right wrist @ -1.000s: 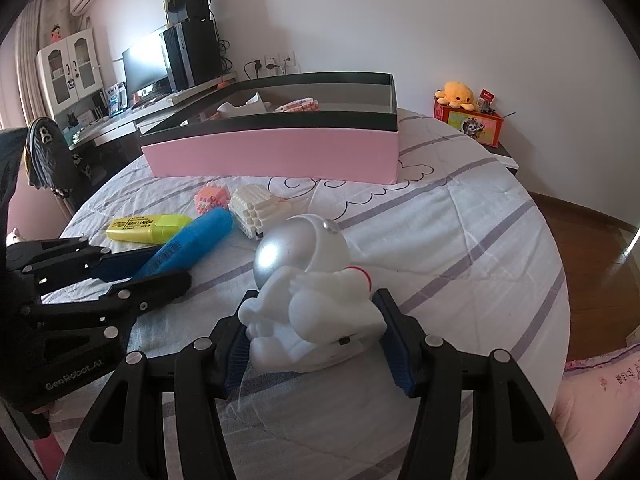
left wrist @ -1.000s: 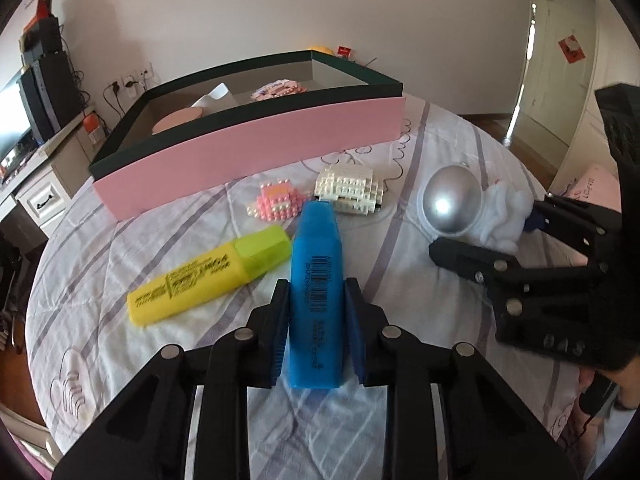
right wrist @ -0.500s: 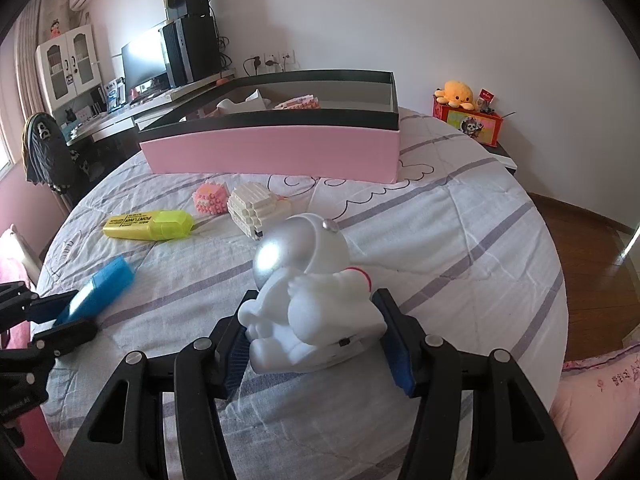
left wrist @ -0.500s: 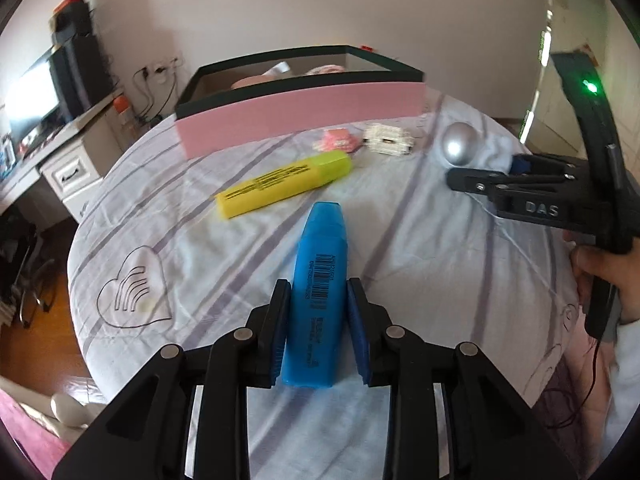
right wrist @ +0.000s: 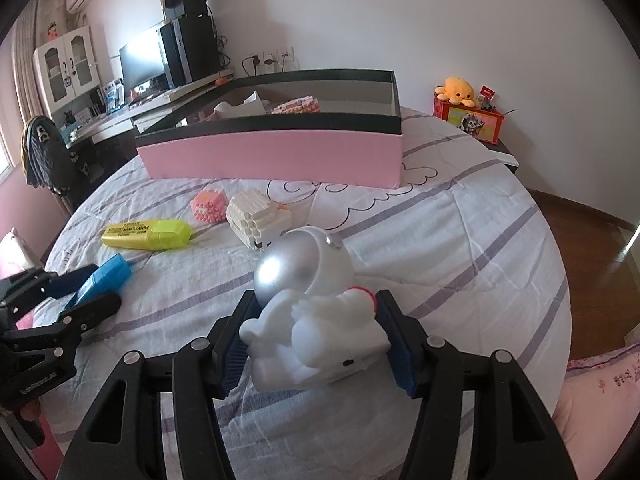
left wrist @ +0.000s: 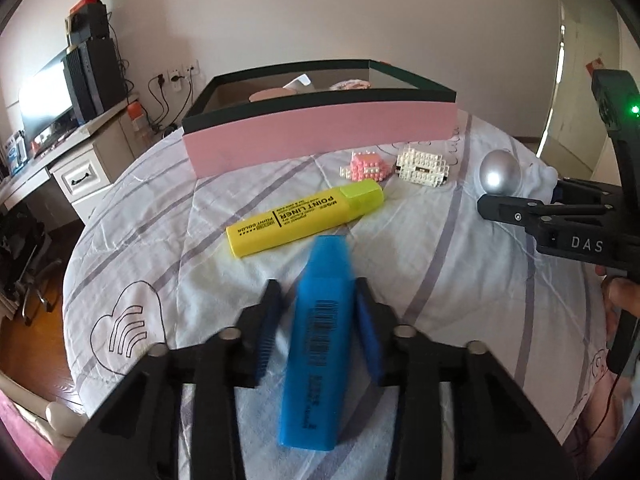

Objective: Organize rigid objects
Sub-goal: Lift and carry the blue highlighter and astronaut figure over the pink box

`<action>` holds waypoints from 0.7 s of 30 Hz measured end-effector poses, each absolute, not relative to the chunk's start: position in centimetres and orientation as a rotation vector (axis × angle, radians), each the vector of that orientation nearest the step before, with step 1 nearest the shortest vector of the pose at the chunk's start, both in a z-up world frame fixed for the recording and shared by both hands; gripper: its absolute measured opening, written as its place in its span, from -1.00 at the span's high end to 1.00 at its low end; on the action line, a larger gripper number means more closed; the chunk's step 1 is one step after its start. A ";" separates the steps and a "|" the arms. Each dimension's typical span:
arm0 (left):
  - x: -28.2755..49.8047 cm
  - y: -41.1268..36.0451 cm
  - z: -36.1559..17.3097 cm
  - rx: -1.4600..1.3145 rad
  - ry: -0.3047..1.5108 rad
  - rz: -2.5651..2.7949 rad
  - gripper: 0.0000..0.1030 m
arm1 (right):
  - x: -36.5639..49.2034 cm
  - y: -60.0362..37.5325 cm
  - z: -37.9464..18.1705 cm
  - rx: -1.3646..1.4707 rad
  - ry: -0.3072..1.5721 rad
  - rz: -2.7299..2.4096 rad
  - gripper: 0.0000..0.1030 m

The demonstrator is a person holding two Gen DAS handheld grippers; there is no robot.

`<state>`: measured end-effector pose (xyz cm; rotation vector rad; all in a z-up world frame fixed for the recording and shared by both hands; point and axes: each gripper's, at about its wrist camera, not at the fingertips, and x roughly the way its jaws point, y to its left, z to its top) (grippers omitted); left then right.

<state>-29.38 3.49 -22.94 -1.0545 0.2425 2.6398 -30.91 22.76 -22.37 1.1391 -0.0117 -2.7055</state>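
the left gripper point(left wrist: 320, 320) has its fingers closed on a blue highlighter point(left wrist: 318, 344), which sits skewed and blurred between the pads, over the near edge of the round bed point(left wrist: 460, 280). the right gripper point(right wrist: 316, 340) has its fingers about half open around a white astronaut figure with a silver helmet point(right wrist: 312, 312), both pads against its sides; whether it is lifted off the sheet i cannot tell. the pink box with a dark rim point(right wrist: 272, 152) at the far edge already has a few things inside, so the sorting looks partly done. left on the bed: a yellow highlighter point(left wrist: 304, 220), a pink brick model point(left wrist: 366, 166) and a white brick model point(left wrist: 422, 164), all just in front of the box. these lie between the grippers and the box, and its raised wall must be cleared. a monitor and speakers point(right wrist: 176, 56) stand beyond the bed.
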 end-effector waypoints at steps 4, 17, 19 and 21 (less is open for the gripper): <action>-29.8 3.1 -22.5 -1.060 0.211 2.627 0.48 | -30.7 22.8 -22.2 1.111 -0.026 -2.711 -0.15; -28.6 0.9 -17.0 -0.908 0.176 2.765 0.48 | -28.5 22.0 -17.5 0.901 -0.070 -2.739 -0.15; -28.2 0.6 -15.6 -0.860 0.173 2.800 0.48 | -27.9 21.5 -16.1 0.856 -0.053 -2.743 -0.15; -27.5 0.3 -14.2 -0.805 0.164 2.826 0.48 | -27.3 21.2 -15.0 0.819 -0.039 -2.747 -0.15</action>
